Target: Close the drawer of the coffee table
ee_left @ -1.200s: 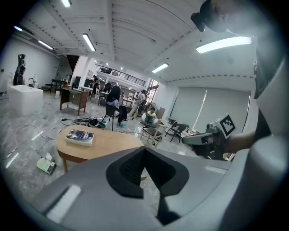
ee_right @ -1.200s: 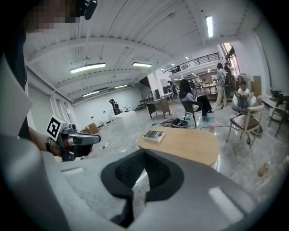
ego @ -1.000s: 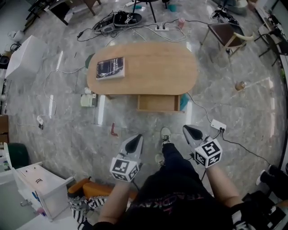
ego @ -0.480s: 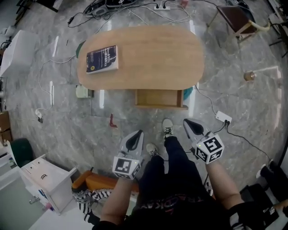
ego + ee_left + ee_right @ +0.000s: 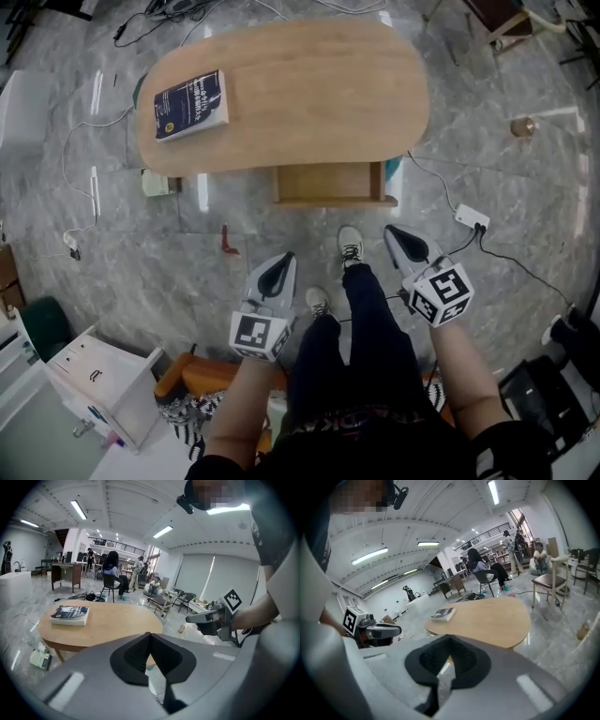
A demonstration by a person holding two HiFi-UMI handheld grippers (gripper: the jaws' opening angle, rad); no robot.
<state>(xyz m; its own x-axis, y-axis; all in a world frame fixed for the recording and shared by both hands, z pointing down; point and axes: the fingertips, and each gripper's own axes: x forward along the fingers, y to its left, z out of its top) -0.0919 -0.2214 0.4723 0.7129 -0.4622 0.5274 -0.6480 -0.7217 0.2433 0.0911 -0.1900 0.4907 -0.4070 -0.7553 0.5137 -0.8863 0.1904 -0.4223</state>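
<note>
**Drawer open; both grippers closed and empty**

The oval wooden coffee table [image 5: 300,94] stands ahead of your feet. Its drawer [image 5: 333,200] juts open from the near edge. Your left gripper [image 5: 281,262] and right gripper [image 5: 395,232] hang short of it, not touching it, jaws together on nothing. A dark book [image 5: 191,104] lies on the table's left end.

Oval wooden coffee table [image 5: 309,94] stands on grey marble floor [image 5: 525,187]; dark book [image 5: 191,104] lies flat at its left end
</note>
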